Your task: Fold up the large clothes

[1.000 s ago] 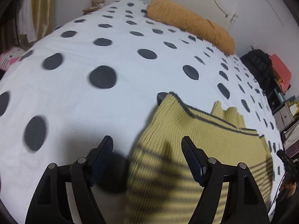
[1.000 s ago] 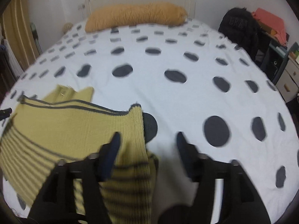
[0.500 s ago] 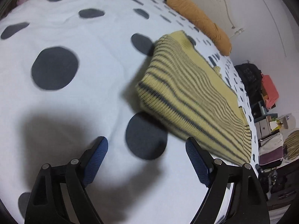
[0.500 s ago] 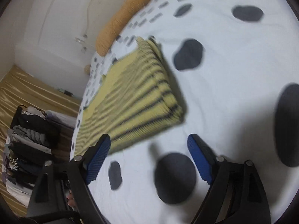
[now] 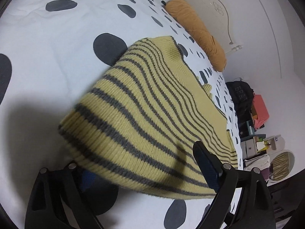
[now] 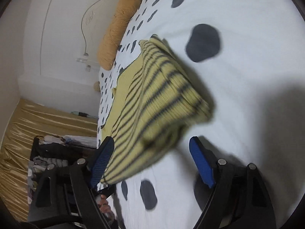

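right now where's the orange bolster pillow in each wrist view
Left wrist: orange bolster pillow upper right of centre, slanting down to the right along the headboard.
Right wrist: pillow upper left, near-vertical, left of the bed.
Shared landmark: the yellow striped sweater on the spotted bedsheet, mid-frame in both.

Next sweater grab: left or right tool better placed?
Left, likely. The left tool, jaws just opening, straddles the sweater, one finger under its fold. The right tool, just closing slightly, has a blurred corner between open jaws.

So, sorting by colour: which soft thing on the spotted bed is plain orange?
The long orange bolster pillow by the headboard; the folded yellow knit sweater has grey stripes.
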Available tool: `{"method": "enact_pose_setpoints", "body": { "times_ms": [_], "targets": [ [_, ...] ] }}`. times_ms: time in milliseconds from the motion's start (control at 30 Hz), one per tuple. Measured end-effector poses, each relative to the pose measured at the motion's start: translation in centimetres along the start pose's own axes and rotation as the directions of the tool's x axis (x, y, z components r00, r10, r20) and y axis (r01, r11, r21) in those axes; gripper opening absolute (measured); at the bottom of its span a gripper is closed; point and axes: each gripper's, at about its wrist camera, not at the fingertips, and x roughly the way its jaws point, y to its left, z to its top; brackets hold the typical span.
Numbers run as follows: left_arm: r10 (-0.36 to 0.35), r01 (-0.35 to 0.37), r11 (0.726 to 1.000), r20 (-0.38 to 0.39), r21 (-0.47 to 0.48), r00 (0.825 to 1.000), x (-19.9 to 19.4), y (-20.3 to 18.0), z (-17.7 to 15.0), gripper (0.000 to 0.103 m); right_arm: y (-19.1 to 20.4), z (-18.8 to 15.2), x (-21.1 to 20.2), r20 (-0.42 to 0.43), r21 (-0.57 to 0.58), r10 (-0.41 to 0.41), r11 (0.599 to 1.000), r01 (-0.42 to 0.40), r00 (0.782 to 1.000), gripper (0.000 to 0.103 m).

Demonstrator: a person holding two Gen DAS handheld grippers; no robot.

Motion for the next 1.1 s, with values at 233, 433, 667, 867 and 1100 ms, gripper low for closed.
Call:
{"method": "enact_pose_setpoints", "body": {
  "times_ms": [233,433,667,867,1100],
  "targets": [
    [0.018,-0.018,1.000,0.005,0.018,1.000,0.2,0.0,0.0,0.091,-0.3,2.1,2.9,0.023,-0.026,-0.011,1.000,0.011,1.000,0.082],
    [0.029,-0.030,1.000,0.044,0.009,0.999,0.7,-0.3,0.2,0.091,2.0,4.2,6.0,0.087,-0.140,-0.025,0.990,0.037,0.996,0.082],
    [0.099,-0.102,0.994,0.078,0.036,0.992,-0.5,-0.5,0.4,0.028,4.3,3.9,5.4,0.097,-0.293,-0.120,0.945,0.143,0.988,0.033],
    [0.104,-0.116,0.991,0.158,0.069,0.982,-4.1,-2.5,-1.2,0.024,6.6,1.9,2.4,0.150,-0.381,-0.153,0.903,0.199,0.977,0.030],
    [0.097,-0.096,0.995,0.074,-0.010,0.993,-8.0,0.8,-8.0,0.025,2.1,-0.7,-2.3,0.055,-0.269,-0.169,0.946,0.178,0.984,0.029]
  ]
}}
